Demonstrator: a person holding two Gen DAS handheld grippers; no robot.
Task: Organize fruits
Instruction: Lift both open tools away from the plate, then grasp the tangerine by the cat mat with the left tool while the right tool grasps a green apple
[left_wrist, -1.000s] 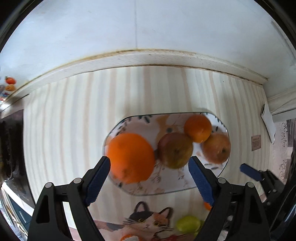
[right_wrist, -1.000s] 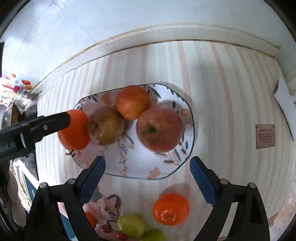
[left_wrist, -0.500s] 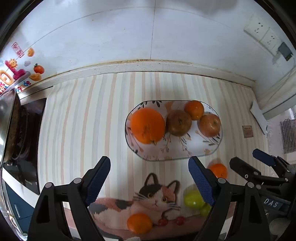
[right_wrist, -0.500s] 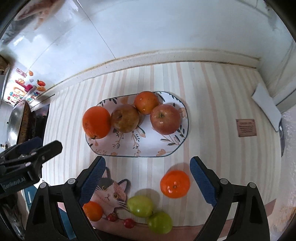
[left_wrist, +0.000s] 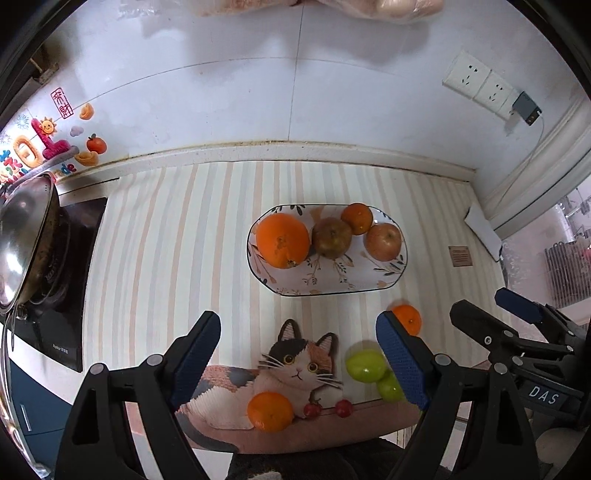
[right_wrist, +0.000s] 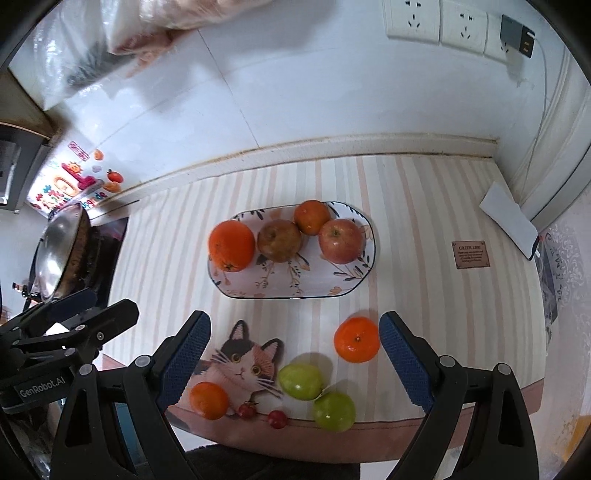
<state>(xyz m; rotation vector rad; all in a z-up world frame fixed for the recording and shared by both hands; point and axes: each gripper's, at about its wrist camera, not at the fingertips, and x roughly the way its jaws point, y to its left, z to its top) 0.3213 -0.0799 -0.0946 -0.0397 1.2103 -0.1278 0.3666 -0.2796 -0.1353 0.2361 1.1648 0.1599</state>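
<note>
Striped bench (right_wrist: 424, 206): plate (right_wrist: 295, 290) holds four fruits, six loose near. Left claw (left_wrist: 299, 363) and right claw (right_wrist: 295, 363) wide open, empty. Next: grab tangerine (right_wrist: 356, 339), probably.

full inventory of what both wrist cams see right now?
plate: 1, white floral, mid-counter
large orange: 1, plate's left end
apples: 2, one red, one brownish, on plate
small oranges: 3; one on plate, two on mat
green fruits: 2, mat's near edge
red berries: 2, near edge
striped mat: 1, cat print
wok: 1, steel, on stove, left
wall sockets: white
left gripper: fingers open, empty
right gripper: fingers open, empty
</note>
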